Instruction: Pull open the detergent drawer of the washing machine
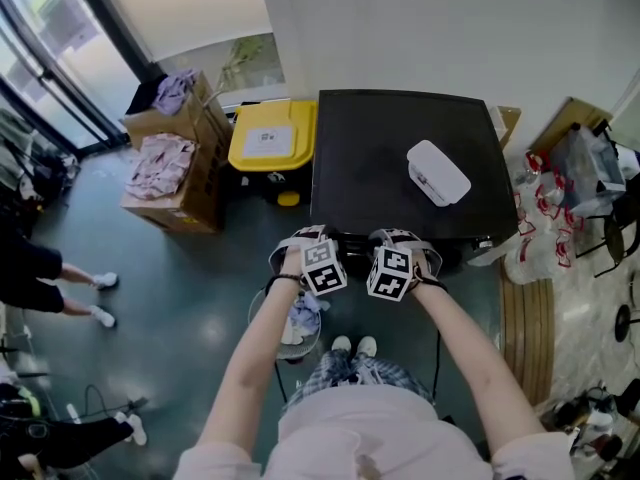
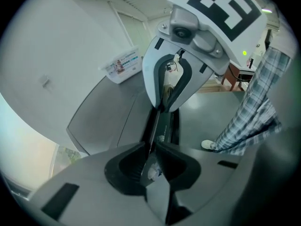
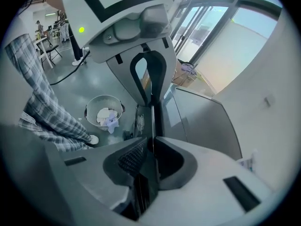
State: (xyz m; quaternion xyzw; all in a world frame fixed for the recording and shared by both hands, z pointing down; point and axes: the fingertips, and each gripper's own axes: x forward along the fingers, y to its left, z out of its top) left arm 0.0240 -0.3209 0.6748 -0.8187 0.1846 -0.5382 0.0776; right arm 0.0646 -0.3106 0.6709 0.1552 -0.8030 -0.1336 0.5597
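The black washing machine (image 1: 400,158) stands against the white wall, and I look down on its top. Both grippers meet at its front top edge, left gripper (image 1: 322,258) beside right gripper (image 1: 392,263), tips facing each other. In the left gripper view the left gripper (image 2: 151,161) pinches a thin dark edge of the drawer front (image 2: 157,126), which runs on to the right gripper (image 2: 164,105). The right gripper view shows the right gripper (image 3: 151,147) shut on the same dark edge (image 3: 153,121), with the left gripper (image 3: 151,100) opposite. Most of the drawer is hidden.
A white box (image 1: 438,172) lies on the machine's top. A yellow bin (image 1: 272,136) and cardboard boxes of clothes (image 1: 170,168) stand to the left. A wire basket with cloths (image 1: 300,323) sits on the floor by my feet. Bags and clutter (image 1: 540,218) crowd the right.
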